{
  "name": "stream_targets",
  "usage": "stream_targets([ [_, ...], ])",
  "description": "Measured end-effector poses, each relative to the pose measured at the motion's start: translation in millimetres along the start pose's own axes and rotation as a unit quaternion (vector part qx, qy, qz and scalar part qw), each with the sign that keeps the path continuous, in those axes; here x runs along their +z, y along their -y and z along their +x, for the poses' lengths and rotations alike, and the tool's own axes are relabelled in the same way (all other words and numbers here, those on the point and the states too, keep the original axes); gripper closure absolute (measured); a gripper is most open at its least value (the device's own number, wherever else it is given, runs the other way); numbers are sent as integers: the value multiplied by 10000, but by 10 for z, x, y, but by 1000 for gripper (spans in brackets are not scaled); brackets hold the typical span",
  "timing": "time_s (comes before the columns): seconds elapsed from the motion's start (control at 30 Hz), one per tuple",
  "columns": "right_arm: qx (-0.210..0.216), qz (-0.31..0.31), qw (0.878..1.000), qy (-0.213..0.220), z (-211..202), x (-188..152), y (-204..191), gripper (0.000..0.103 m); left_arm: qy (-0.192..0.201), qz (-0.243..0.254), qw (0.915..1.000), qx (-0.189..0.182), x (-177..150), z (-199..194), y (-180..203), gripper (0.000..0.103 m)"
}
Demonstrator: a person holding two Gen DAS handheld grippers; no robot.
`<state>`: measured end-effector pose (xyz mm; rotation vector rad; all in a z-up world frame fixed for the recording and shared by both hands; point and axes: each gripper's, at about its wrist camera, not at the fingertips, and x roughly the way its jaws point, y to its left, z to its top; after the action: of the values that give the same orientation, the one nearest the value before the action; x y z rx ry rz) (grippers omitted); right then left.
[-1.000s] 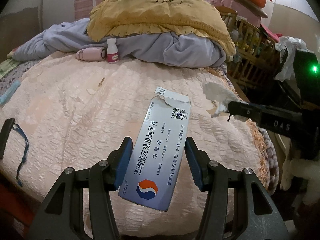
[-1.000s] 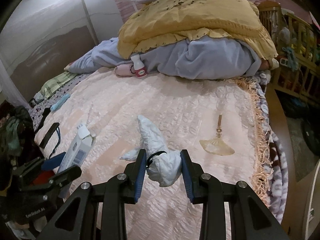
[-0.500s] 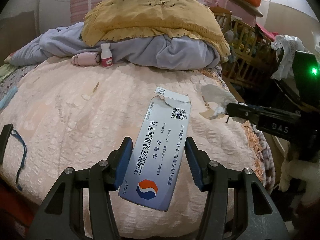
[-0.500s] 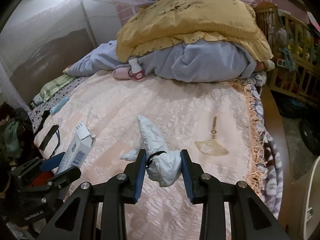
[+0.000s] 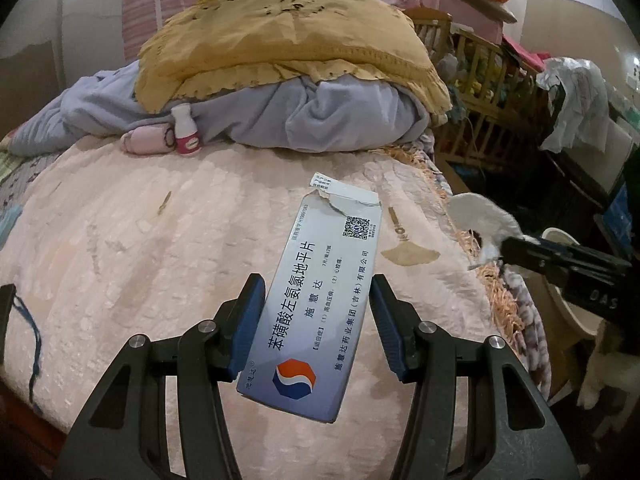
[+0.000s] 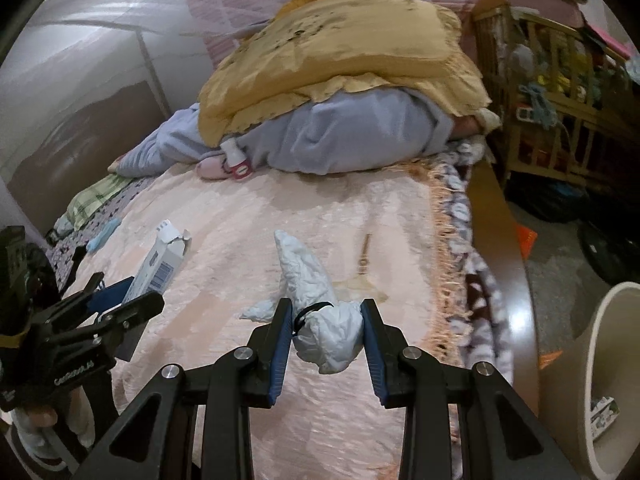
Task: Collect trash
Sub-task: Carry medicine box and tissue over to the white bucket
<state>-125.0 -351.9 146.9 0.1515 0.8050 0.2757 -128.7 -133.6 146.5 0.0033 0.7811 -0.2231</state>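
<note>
1. A bed covered with a pale pink quilted bedspread (image 5: 132,248) fills most of the room in front of me, and everything else sits around it.
2. At the far end of the bedspread a mustard-yellow scalloped blanket (image 5: 288,40) lies heaped on top of a crumpled lavender-grey quilt (image 5: 320,120).
3. Beyond the bedspread's right edge stands a wooden slatted cot (image 6: 560,92) stuffed with toys and clutter.
4. Off the bedspread's near right corner, on the floor, stands a cream plastic bin (image 6: 612,360) with a scrap of printed packaging in the bottom.
5. The left gripper (image 5: 316,324) hangs above the near end of the bedspread, its blue-padded fingers set moderately apart and clamped on the sides of a white and blue-grey cardboard medicine box with a torn top flap (image 5: 320,288); the box is lifted clear of the bedspread.
6. The right gripper (image 6: 326,332) hovers above the bedspread's near right part, its fingers narrow and pinched on a crumpled white tissue wad tied with a black band (image 6: 332,336), also held off the bedspread.
7. Against the lavender-grey quilt, at the far left of the bedspread, a small pink pouch (image 5: 146,142) lies touching a small white bottle with a magenta label (image 5: 185,130), which stands upright.
8. A small fan-shaped tan ornament with a thin handle (image 5: 406,248) lies flat on the bedspread near its right fringe.
</note>
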Motion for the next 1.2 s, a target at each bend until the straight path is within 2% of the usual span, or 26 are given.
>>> stream_targets([
  [0.47,-287,342,9989,156,-292,-70,542,71,-78,287,9994,-203,156,255,520,51],
  [0.87,-816,769,9932,323,-724,-221,1177,71,-176,698,9941,-806,299,441,1280,51],
  [1.2,-1341,1199,9829,379,-1071,-426,1809,71,-276,1132,9850,-1271,367,561,1986,51],
])
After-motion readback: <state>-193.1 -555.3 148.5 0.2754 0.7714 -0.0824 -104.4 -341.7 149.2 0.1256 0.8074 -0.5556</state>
